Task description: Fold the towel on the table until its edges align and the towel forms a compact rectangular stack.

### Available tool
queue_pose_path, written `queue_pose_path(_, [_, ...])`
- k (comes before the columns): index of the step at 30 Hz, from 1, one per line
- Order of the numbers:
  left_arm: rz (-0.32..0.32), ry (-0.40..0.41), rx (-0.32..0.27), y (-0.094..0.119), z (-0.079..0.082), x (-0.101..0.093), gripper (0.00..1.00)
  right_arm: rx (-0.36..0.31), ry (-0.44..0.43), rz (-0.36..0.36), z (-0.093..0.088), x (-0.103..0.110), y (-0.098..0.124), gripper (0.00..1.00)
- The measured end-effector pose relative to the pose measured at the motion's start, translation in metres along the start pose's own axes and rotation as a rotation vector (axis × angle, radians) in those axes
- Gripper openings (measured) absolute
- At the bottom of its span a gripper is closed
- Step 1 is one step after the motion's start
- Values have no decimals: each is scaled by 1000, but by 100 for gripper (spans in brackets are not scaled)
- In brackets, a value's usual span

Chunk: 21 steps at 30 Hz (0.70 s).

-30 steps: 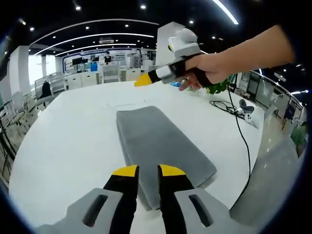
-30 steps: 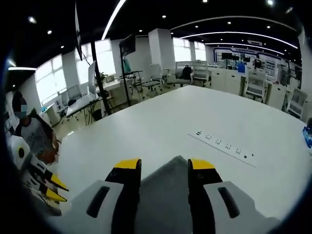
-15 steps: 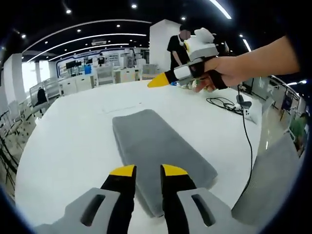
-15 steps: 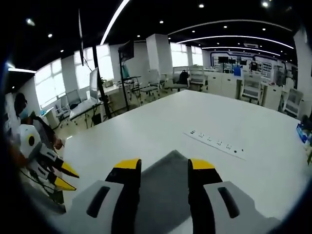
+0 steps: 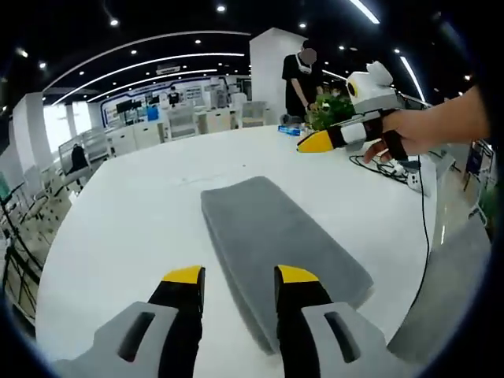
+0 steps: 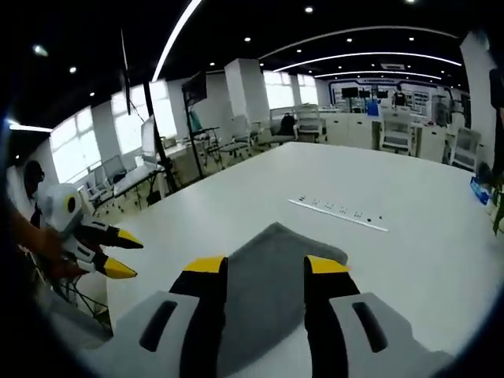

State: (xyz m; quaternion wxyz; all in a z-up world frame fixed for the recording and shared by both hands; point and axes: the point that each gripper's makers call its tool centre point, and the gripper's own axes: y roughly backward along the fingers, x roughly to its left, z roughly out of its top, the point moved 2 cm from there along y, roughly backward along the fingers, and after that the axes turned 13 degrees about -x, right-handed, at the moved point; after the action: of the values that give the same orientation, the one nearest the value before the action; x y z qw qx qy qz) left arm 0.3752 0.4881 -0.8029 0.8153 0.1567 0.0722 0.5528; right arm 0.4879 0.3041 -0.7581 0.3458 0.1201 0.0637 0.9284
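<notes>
A grey towel, folded into a long narrow strip, lies flat on the white table. My left gripper hovers over the towel's near end, open, with nothing between its yellow tips. In the left gripper view my right gripper is held in a hand above the table, past the towel's far right side. In the right gripper view the right gripper is open above the other end of the towel. There the left gripper shows at the left, tips apart.
A power strip is set into the table beyond the towel. A black cable with a white plug lies near the table's right edge. A person stands behind the table beside a plant. Desks and chairs surround the table.
My right gripper has swung away to the right of the towel and both views have drawn back. The left jaws stand a little wider. The towel has not moved.
</notes>
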Motion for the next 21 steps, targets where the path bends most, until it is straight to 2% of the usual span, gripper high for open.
queue_pose_path(3, [-24,-22,26,-7,-6,0,39,-13,-9,-12,-4,-4,6,38])
queue_pose_path(8, [-46,-39,47,-18,-10,1,38,5,-15,-36,-24,-10,21,38])
queue_pose_path(12, [-60,-47,55,-25,-11,-1,38,49,10,-26,-45,1,33,39])
queue_pose_path(21, [-107,-59,69,-32,-15,-8,38,71,-28,-51,-69,1,47,39])
